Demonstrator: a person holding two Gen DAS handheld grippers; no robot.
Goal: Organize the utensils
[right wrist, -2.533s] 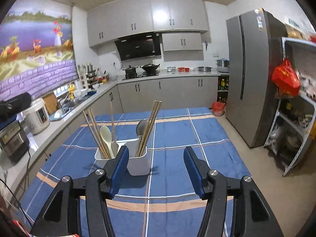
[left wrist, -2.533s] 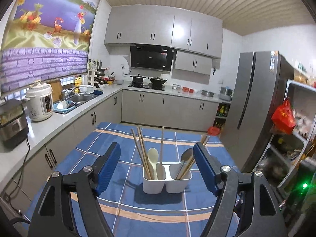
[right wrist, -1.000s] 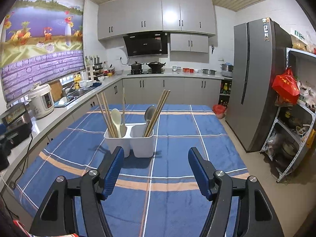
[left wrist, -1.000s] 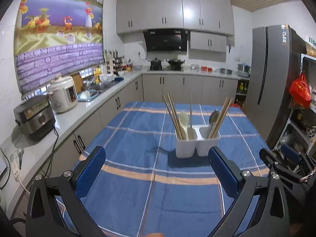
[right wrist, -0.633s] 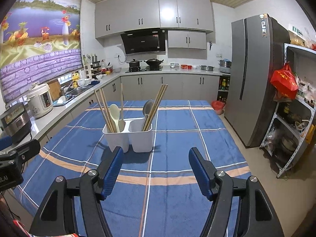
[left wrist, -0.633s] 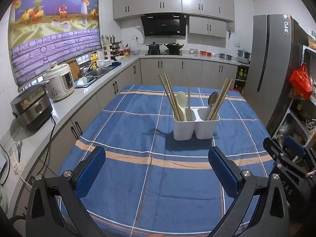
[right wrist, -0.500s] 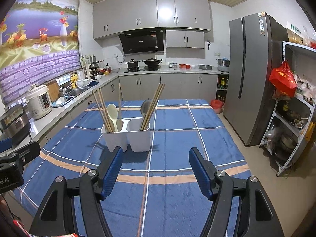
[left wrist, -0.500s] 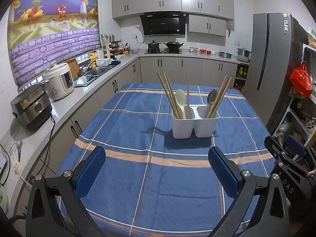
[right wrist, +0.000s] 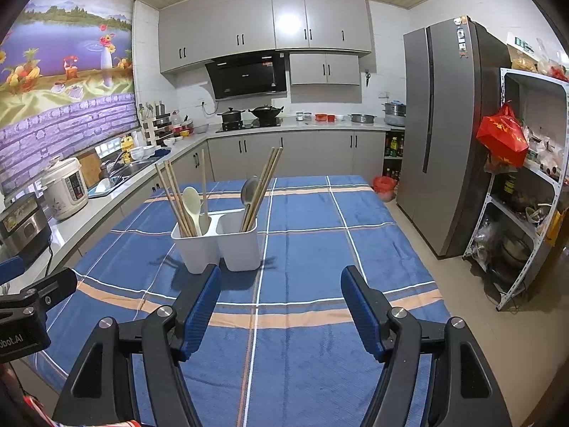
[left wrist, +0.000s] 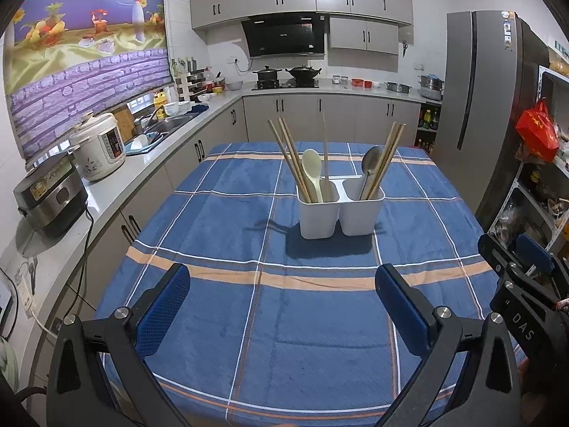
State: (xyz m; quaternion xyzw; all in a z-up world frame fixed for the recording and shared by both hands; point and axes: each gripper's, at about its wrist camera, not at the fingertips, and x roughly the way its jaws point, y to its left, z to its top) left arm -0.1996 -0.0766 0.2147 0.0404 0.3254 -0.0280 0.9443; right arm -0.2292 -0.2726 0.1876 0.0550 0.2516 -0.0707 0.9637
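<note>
Straight ahead of the left gripper (left wrist: 282, 293), well past its blue pads, a white holder (left wrist: 339, 210) with two cups stands on the blue checked tablecloth (left wrist: 220, 220). Both jaws are spread wide with nothing between them, just bare cloth. The cup on the gripper's left holds brown chopsticks (left wrist: 290, 158) and a pale spoon (left wrist: 312, 169). The cup on its right holds a metal spoon (left wrist: 370, 163) and more chopsticks (left wrist: 386, 156). The bottoms of all these are hidden inside the cups, so you cannot see how deep they go. Off to the left gripper's right, the right gripper (left wrist: 526, 277) pokes in, cut off by the picture's edge.

From the right gripper's (right wrist: 281, 306) own view, the holder (right wrist: 217, 245) sits ahead and a little to its left, near but not touching its left pad. Its jaws are wide apart too, and hold nothing. The left gripper (right wrist: 32, 299) shows at that side, mostly cut off.

A rice cooker (left wrist: 97, 146) sits on the counter far to the left. Small things by the sink are too tiny to tell. A hand is not plainly seen in either view.
</note>
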